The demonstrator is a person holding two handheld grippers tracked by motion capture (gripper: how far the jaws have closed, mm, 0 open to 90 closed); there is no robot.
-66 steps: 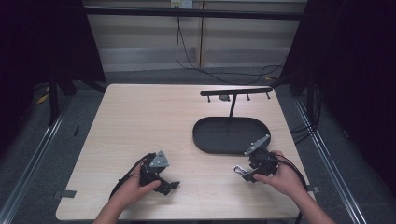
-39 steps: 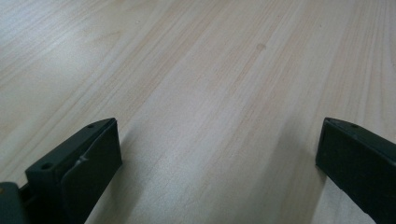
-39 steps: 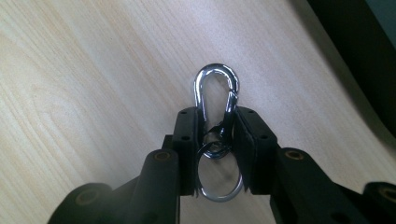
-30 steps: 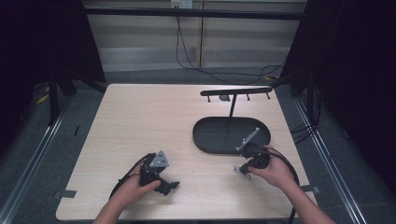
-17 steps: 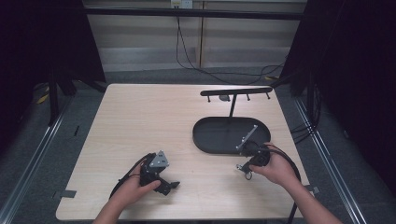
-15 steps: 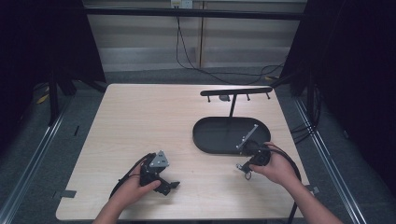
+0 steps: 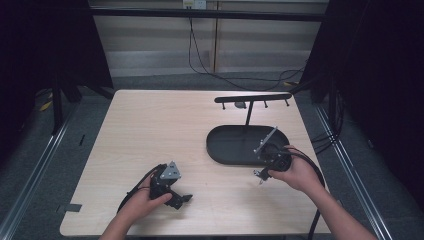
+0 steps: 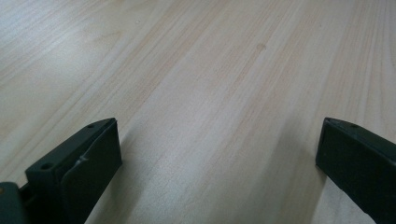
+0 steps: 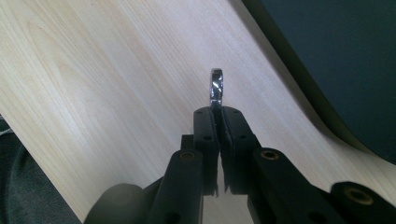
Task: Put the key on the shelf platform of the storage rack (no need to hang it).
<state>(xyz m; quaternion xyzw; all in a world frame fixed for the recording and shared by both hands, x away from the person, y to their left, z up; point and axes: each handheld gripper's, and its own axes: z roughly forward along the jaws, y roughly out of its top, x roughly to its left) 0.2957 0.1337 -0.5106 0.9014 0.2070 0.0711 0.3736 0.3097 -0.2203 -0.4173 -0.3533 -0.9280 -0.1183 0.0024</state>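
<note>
My right gripper (image 9: 217, 112) is shut on a small shiny metal ring (image 9: 216, 87), which sticks out edge-on past the jaw tips. It hovers a little above the wood, pointing down toward the table's front, just in front of the black oval base (image 7: 232, 145) of a stand. In the high view the right gripper (image 7: 260, 176) sits in the person's right hand at the base's near right rim. My left gripper (image 7: 184, 199) rests on the table at the front left, jaws wide apart. Between the left gripper (image 8: 217, 144) jaws there is bare wood.
The stand has a thin post and a black crossbar (image 7: 252, 98) with several short pegs hanging under it, at the back right. The light wooden table (image 7: 150, 130) ends near both hands at the front. Cables trail from both grippers.
The right hand has lifted slightly and rolled, so its grey plate now stands edge-on, with the ring still in its jaws. The left hand has stayed put.
</note>
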